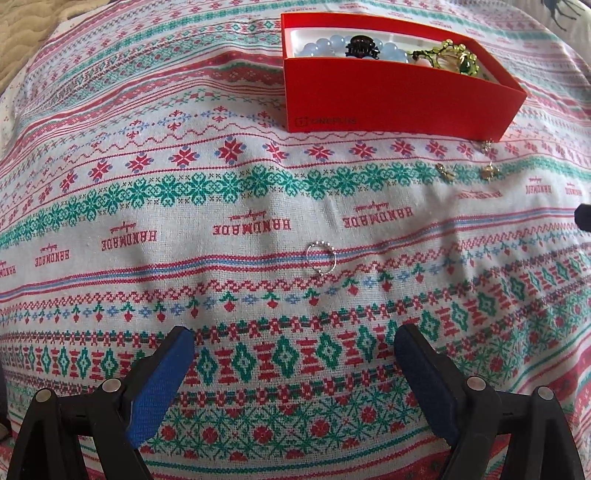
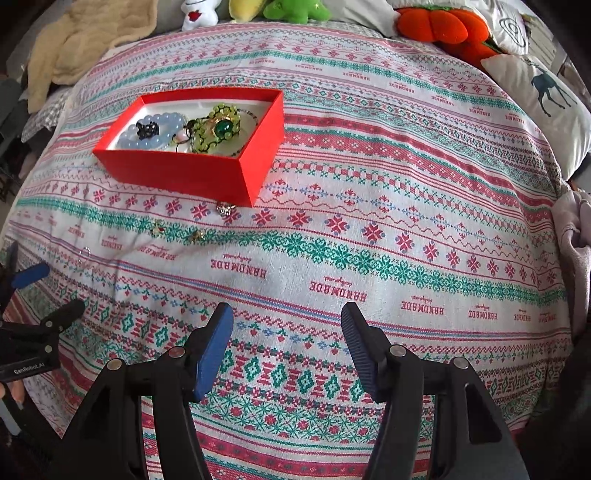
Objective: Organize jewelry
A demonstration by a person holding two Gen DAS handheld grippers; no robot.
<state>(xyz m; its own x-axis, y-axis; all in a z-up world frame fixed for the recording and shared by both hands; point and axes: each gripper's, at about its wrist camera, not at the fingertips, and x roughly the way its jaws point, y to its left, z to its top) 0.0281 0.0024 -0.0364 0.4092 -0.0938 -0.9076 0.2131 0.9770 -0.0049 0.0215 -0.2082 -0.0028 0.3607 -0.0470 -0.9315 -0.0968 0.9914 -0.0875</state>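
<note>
A red box (image 1: 388, 99) (image 2: 177, 173) sits on the patterned cloth and holds a pale blue bead bracelet (image 1: 321, 48) (image 2: 166, 123), a dark hair claw (image 1: 362, 46) (image 2: 147, 129) and green bead jewelry (image 1: 461, 59) (image 2: 218, 127). A small silver beaded ring (image 1: 320, 257) (image 2: 84, 254) lies on the cloth ahead of my open, empty left gripper (image 1: 293, 349). Three small gold earrings (image 1: 489, 170) (image 2: 197, 236) lie just in front of the box. My right gripper (image 2: 286, 328) is open and empty over bare cloth, right of the box.
The patterned cloth (image 2: 369, 221) covers a soft, wrinkled bed. Plush toys (image 2: 443, 26) and a deer pillow (image 2: 546, 92) lie along the far and right edges. A beige blanket (image 2: 81, 44) lies at the far left. My left gripper shows at the right wrist view's left edge (image 2: 40, 295).
</note>
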